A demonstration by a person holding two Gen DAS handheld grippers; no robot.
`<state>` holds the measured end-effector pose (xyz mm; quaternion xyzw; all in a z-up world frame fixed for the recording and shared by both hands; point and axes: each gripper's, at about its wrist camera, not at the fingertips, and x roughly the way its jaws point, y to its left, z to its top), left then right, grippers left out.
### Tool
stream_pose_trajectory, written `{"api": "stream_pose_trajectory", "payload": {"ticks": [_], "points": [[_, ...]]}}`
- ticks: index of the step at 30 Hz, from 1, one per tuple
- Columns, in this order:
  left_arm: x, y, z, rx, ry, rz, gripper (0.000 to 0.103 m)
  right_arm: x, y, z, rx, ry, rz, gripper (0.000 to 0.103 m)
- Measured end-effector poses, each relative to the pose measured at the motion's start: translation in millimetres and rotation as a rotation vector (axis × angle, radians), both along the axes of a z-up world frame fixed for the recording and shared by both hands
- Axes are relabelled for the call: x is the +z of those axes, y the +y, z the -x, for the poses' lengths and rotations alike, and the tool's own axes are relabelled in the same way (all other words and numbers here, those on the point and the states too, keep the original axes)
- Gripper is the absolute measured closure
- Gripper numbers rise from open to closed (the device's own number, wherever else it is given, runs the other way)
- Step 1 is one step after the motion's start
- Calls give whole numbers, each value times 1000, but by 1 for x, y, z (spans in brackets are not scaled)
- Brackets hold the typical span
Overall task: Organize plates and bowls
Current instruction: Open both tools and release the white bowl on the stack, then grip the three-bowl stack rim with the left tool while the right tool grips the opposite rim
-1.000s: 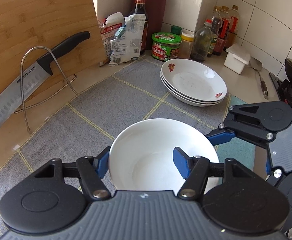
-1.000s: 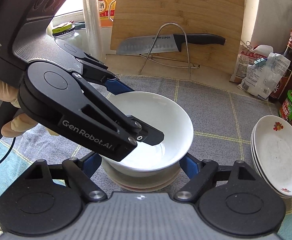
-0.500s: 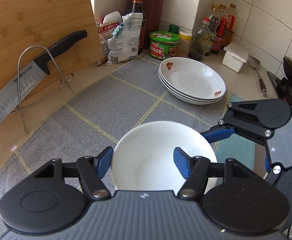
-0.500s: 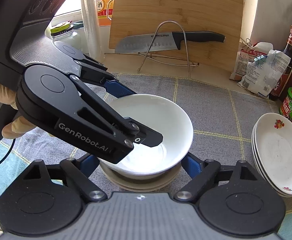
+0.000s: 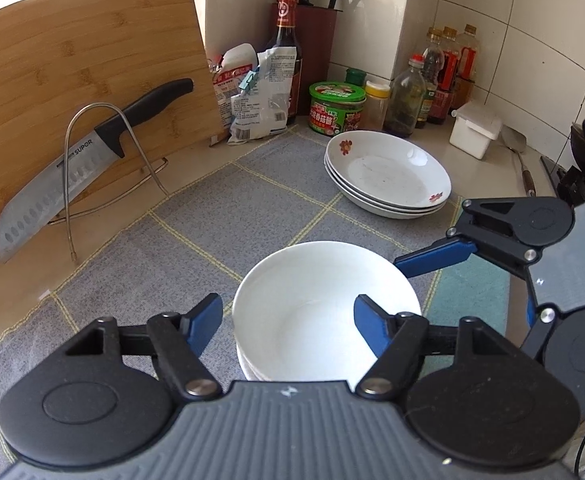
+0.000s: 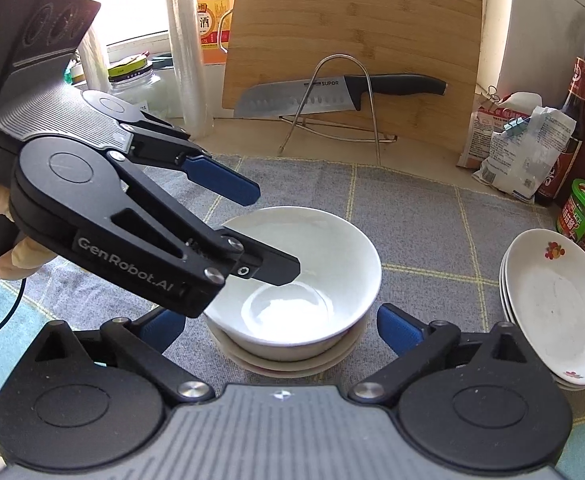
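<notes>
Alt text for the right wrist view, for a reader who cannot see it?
A white bowl sits nested on a stack of bowls on a grey cloth, between the open right gripper, while the left gripper straddles its rim, jaws apart. Stacked plates lie right; a knife rests behind.

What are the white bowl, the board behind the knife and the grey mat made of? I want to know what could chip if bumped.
White bowl: likely glazed ceramic or porcelain; glossy, with bright highlights and a thick rim, so it could chip. Board: looks like bamboo; pale brown glued strips with visible grain, matte. Grey mat: woven cloth, by its heathered texture and stitched yellow lines; soft.
</notes>
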<state>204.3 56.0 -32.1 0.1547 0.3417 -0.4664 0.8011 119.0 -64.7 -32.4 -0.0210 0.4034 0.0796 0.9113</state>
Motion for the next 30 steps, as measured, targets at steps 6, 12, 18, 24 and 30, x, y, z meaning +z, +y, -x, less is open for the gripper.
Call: {"api": "stream_pose_trajectory", "payload": {"ticks": [6, 12, 18, 24, 30], "points": [[-7, 5, 15, 39, -5, 11, 29, -9, -1, 10, -13, 26, -4, 0], [-12, 7, 23, 73, -14, 3, 28, -16, -7, 15, -36, 42, -32, 0], [-11, 6, 29, 82, -41, -10, 28, -20, -10, 17, -32, 50, -35, 0], [-9, 5, 34, 118, -48, -9, 28, -23, -15, 18, -20, 46, -30, 0], [-5, 15, 41, 224, -30, 20, 26, -31, -25, 15, 28, 59, -45, 0]]}}
